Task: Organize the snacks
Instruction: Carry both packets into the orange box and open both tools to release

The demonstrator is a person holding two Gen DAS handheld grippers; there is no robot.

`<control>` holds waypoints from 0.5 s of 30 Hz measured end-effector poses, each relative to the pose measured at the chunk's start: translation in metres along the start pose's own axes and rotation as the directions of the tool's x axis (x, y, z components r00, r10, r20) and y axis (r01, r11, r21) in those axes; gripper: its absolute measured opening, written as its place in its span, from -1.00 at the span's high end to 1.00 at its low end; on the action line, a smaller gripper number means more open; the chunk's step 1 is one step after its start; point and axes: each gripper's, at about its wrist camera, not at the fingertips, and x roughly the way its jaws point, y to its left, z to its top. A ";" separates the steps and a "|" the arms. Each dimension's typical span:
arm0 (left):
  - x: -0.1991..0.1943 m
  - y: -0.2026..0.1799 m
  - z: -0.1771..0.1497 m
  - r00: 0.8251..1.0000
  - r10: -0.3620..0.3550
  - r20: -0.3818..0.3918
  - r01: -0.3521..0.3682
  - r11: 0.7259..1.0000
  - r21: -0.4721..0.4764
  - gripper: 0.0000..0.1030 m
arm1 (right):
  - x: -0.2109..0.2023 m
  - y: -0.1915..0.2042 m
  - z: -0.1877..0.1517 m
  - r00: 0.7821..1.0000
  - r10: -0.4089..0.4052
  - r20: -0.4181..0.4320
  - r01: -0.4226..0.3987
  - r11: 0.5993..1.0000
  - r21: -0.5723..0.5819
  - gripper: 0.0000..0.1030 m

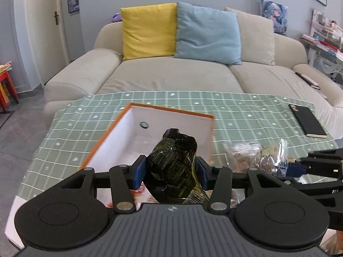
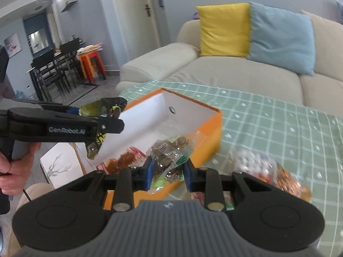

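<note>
With the orange box (image 1: pixel 107 137) at 12 o'clock of both, the left gripper (image 1: pixel 170 169) clamps a dark packet (image 1: pixel 171 160) and the right gripper (image 2: pixel 168 172) clamps a clear snack bag (image 2: pixel 169 156).

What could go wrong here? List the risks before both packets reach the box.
1. The left tongs pinch the dark green crinkly foil packet by its middle; it could slip out.
2. The right tongs hold a clear plastic packet of brown snacks near the orange cardboard box; both tongs may collide there.
</note>
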 end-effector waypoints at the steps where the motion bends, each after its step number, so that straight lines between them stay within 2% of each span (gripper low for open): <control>1: 0.004 0.006 0.002 1.000 0.004 -0.010 -0.004 1.000 -0.005 -0.07 | 0.006 0.002 0.005 1.000 0.007 -0.001 -0.007 1.000 -0.008 0.50; 8: 0.036 0.045 0.002 0.996 0.026 -0.087 -0.031 0.997 -0.064 -0.07 | 0.052 0.026 0.040 0.999 0.035 -0.011 -0.036 0.996 -0.084 0.51; 15: 0.070 0.070 -0.005 0.984 0.005 -0.177 -0.021 0.996 -0.090 -0.07 | 0.108 0.044 0.054 0.996 0.020 -0.089 -0.037 0.980 -0.194 0.51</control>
